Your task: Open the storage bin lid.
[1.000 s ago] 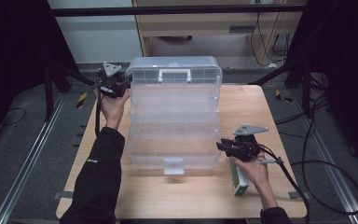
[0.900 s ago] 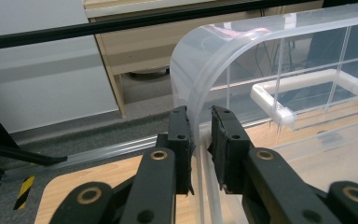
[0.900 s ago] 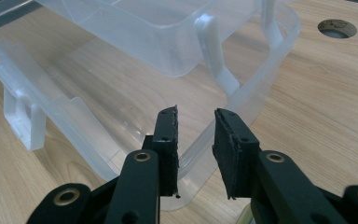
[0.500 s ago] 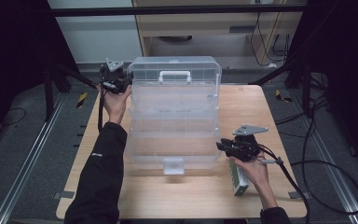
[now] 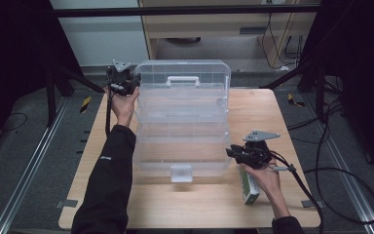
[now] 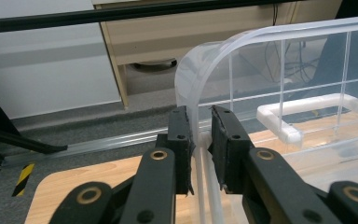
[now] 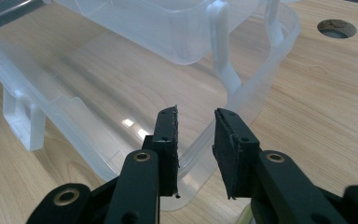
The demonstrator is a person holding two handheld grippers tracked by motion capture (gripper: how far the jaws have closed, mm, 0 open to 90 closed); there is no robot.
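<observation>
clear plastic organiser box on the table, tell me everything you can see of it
The clear plastic organiser box is a large see-through case with rounded corners, lying open on the wooden table. Its lid, ribbed with dividers and carrying a white handle, stands raised at the far side. A white latch sits at the near edge. The left gripper straddles the lid's corner rim; the right gripper straddles the base's near corner rim. Whether the pads press is unclear. The compartments look empty.
</observation>
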